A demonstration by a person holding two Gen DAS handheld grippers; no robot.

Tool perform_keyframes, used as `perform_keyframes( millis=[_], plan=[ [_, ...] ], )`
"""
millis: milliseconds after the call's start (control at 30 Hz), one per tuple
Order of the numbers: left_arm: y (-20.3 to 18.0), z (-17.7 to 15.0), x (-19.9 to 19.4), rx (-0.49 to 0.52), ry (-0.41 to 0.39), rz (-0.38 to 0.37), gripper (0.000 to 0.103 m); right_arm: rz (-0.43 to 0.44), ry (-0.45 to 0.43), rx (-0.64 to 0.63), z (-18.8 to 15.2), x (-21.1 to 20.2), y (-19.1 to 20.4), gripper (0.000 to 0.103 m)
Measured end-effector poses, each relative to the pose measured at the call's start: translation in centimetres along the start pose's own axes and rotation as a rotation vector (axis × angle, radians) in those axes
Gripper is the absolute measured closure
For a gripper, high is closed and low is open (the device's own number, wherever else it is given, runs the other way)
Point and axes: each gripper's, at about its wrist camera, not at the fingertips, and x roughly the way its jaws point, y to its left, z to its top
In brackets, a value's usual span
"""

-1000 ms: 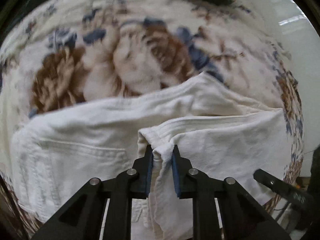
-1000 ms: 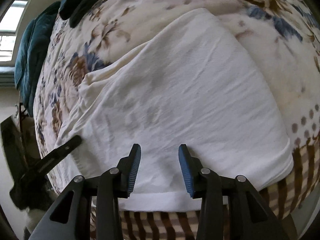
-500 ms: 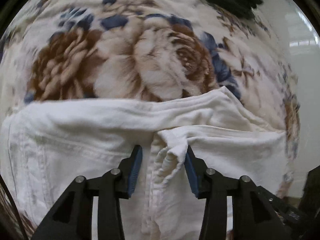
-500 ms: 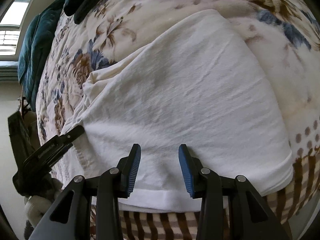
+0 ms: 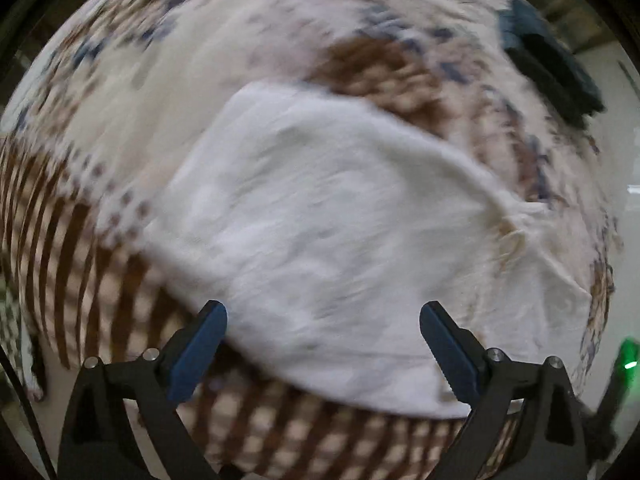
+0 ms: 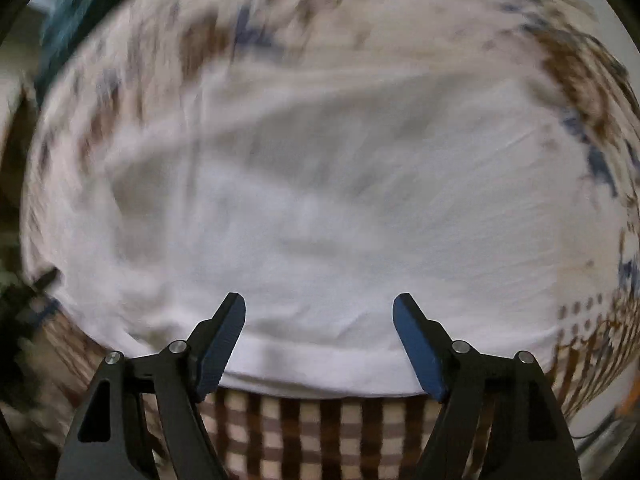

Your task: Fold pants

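The white pants (image 5: 332,216) lie folded flat on a flower-patterned blanket (image 5: 168,92), blurred by motion in both views. My left gripper (image 5: 323,320) hangs above the near hem of the pants, its jaws opening wide with nothing pinched between them. In the right wrist view the pants (image 6: 320,208) fill most of the picture. My right gripper (image 6: 319,312) hovers over their near folded edge, jaws also opening, pads clear of the cloth.
The blanket's brown checked border (image 6: 304,424) runs along the near edge below the pants. Dark teal clothing (image 5: 548,76) lies at the far right of the bed, also seen as dark teal fabric (image 6: 76,12) at the upper left.
My left gripper let go of the bunched white fabric, opened wide and swept sideways with a roll. My right gripper widened and shifted along the hem. Both views turned and blurred.
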Motion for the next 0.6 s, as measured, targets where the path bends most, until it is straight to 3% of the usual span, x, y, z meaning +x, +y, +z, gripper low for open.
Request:
perform_keyframes(
  millis=[67, 233, 367, 500, 567, 600],
  plan=[
    [2.4, -0.4, -0.3, -0.091, -0.005, -0.047, 0.004, -0.062, -0.007, -0.043, -0.4, 0.3, 1.2, 0.025],
    [9.3, -1.1, -0.1, -0.43, -0.065, -0.254, 0.004, 0.087, -0.025, 0.084, 0.0, -1.7, 0.6, 0.025],
    [11.8, -0.3, 3.8, -0.584, -0.073, -0.406, 0.005, 0.064, -0.045, 0.066, 0.7, -1.9, 1.9, 0.025],
    [10.8, 1.5, 4.2, -0.599, -0.165, -0.477, 0.009, 0.084, -0.03, 0.079, 1.4, -1.0, 2.5, 0.025],
    [9.4, 2.4, 2.9, -0.526, -0.227, -0.55, 0.012, 0.082, -0.033, 0.078, 1.5, -0.7, 2.7, 0.025],
    [8.1, 3.0, 2.1, -0.456, -0.247, -0.536, 0.012, 0.081, -0.033, 0.078, 1.6, -0.4, 2.4, 0.025]
  ],
)
